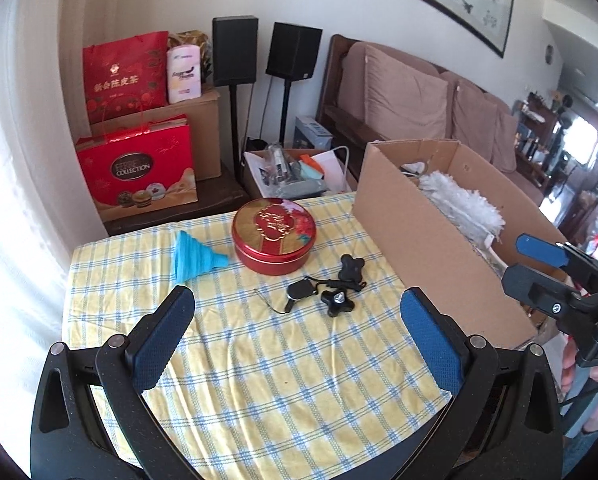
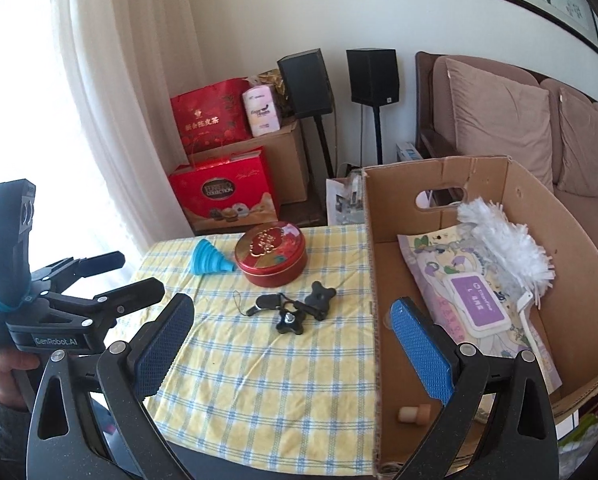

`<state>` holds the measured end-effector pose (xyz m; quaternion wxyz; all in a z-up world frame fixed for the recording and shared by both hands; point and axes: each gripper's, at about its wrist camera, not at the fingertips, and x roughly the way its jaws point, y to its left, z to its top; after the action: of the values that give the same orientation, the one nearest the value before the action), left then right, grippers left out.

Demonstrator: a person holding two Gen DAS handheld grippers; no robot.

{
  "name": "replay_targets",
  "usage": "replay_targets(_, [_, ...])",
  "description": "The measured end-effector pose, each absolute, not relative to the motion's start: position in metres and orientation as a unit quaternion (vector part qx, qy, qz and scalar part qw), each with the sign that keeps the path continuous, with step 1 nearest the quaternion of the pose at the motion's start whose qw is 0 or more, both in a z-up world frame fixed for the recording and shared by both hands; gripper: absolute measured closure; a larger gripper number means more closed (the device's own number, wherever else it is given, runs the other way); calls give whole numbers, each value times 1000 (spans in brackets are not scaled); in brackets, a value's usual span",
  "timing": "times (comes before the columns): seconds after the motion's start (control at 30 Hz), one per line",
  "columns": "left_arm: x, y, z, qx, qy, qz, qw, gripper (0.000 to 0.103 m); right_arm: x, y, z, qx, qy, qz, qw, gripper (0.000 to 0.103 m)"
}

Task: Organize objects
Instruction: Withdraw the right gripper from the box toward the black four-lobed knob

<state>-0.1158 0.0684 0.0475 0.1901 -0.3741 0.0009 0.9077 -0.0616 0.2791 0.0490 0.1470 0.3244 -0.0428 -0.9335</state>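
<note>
On the yellow checked tablecloth [image 1: 259,360] stand a round red tin [image 1: 274,236] [image 2: 271,253], a blue collapsible funnel [image 1: 197,255] [image 2: 211,262] and a cluster of small black parts [image 1: 331,286] [image 2: 295,306]. A cardboard box [image 1: 419,240] [image 2: 379,320] stands on the right and holds a white duster [image 2: 507,240], a wipes pack [image 2: 479,304] and a cork [image 2: 415,412]. My left gripper [image 1: 297,328] [image 2: 139,270] is open and empty above the cloth. My right gripper [image 2: 293,340] [image 1: 517,258] is open and empty over the box's left wall.
Red gift boxes [image 1: 139,168], a brown carton and two black speakers [image 1: 235,50] stand behind the table. A small box of clutter [image 1: 295,172] sits on the floor. A sofa with cushions [image 1: 407,96] runs along the right wall. A curtain hangs at the left.
</note>
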Motion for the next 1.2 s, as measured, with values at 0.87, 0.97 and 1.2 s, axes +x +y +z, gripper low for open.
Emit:
replay_targets(0.87, [-125,1,7,-380,-46,916,121,0,-100,213,-7,366,-7,-913,183,18])
replay_targets(0.97, [-128,-6,1,-376,-59,918,115,0,-108,207,-26,381,8,-907,178,29])
replay_targets(1.2, [-138,-6,-18,-385,-51,916,103,0,-126,204,-59,401,6,-899,178,43])
